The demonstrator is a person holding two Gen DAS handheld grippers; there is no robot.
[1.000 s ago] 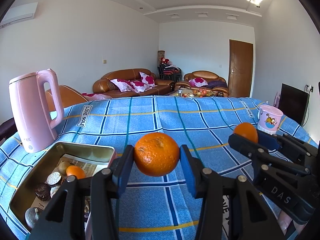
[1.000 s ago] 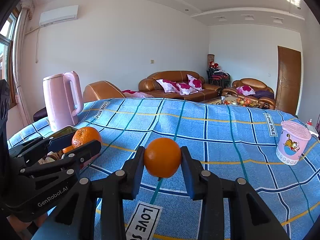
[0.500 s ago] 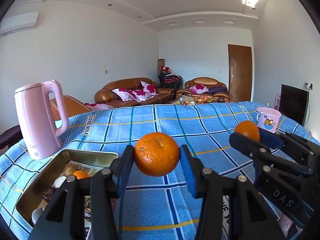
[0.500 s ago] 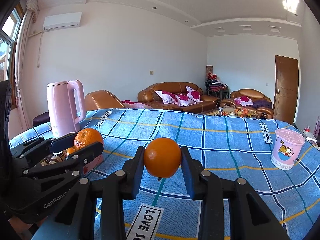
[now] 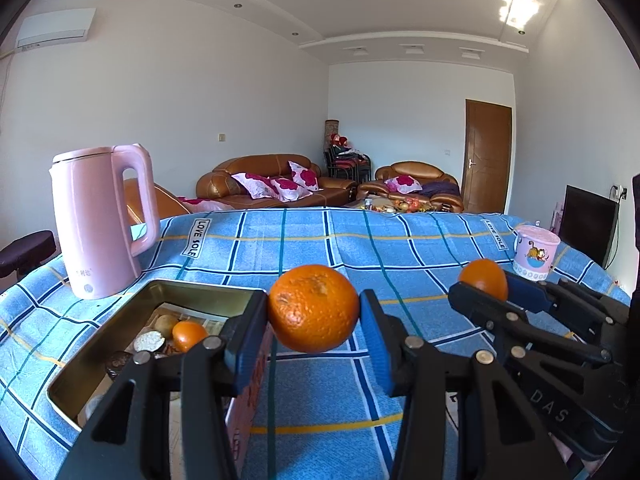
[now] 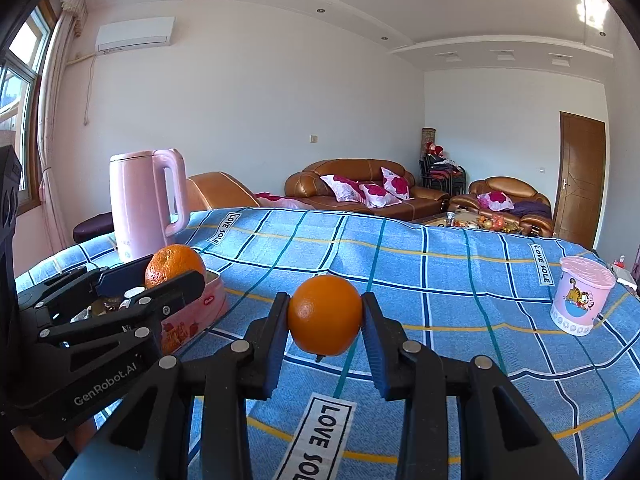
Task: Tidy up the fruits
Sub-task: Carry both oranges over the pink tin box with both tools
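My left gripper (image 5: 314, 332) is shut on a bumpy orange (image 5: 313, 307), held above the blue checked tablecloth, just right of a metal tin (image 5: 192, 289). The tin holds a small orange (image 5: 188, 334) and several dark and pale snacks. My right gripper (image 6: 325, 330) is shut on a smooth orange (image 6: 325, 314) over the cloth. In the left wrist view the right gripper (image 5: 476, 294) with its orange (image 5: 484, 278) shows at the right. In the right wrist view the left gripper (image 6: 176, 276) with its orange (image 6: 173, 264) hangs over the pink-sided tin (image 6: 196, 316).
A tall pink kettle (image 5: 100, 220) stands behind the tin at the left. A pink cartoon cup (image 6: 582, 300) stands at the table's right side. Bare blue cloth (image 5: 340, 248) stretches across the middle and far part of the table. Sofas and a door lie beyond.
Both grippers, each still holding its orange, have drawn back a little from the table; the kettle and tin have slid rightward in both views.
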